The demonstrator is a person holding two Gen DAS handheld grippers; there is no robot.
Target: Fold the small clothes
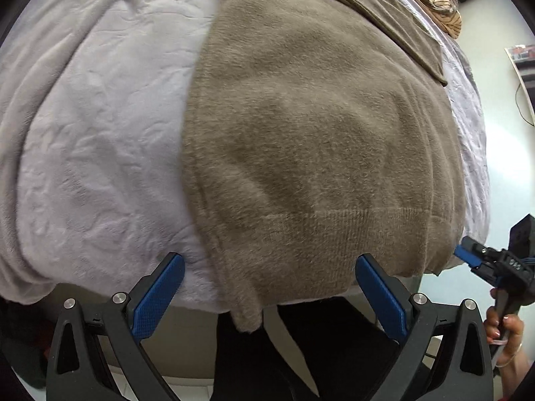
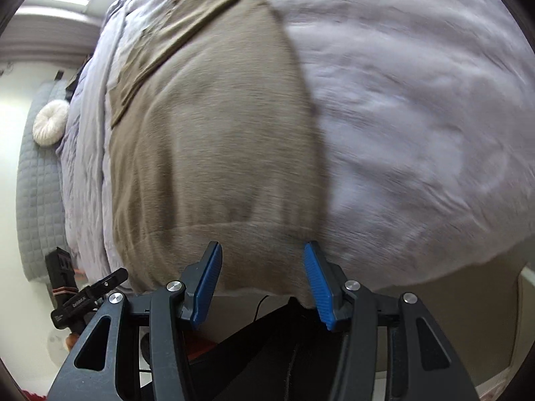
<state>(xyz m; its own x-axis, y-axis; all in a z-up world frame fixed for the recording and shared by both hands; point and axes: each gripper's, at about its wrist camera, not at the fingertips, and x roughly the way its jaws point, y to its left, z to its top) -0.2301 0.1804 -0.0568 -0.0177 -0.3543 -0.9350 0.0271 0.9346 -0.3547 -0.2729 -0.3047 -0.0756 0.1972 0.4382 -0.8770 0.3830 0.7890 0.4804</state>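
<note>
1. Left wrist view: a pale lilac plush blanket (image 1: 100, 140) covers the bed and fills most of the frame, wrinkled, its near edge hanging over the bedside.
2. On the blanket lies a taupe knit sweater (image 1: 317, 140), spread flat, with its ribbed hem (image 1: 351, 237) at the near edge of the bed and 1 corner drooping over it. A folded-in part of the same fabric lies across the far end.
3. Right wrist view: the sweater (image 2: 207, 140) runs away from the camera, with the blanket (image 2: 418, 117) to its right; this frame is blurred.
4. A grey quilted headboard (image 2: 36, 180) stands at the left, with a round white fluffy cushion (image 2: 50, 127) against it.
5. The left tool (image 1: 269, 264) is released, its blue pads wide apart on either side of the sweater's near left corner; whether they touch the cloth I cannot tell.
6. The right tool (image 2: 262, 250) is released, half spread at the hem near the sweater's right corner, with nothing pinched between the pads.
7. A patterned cloth item (image 1: 434, 0) sits at the far right of the bed.
</note>
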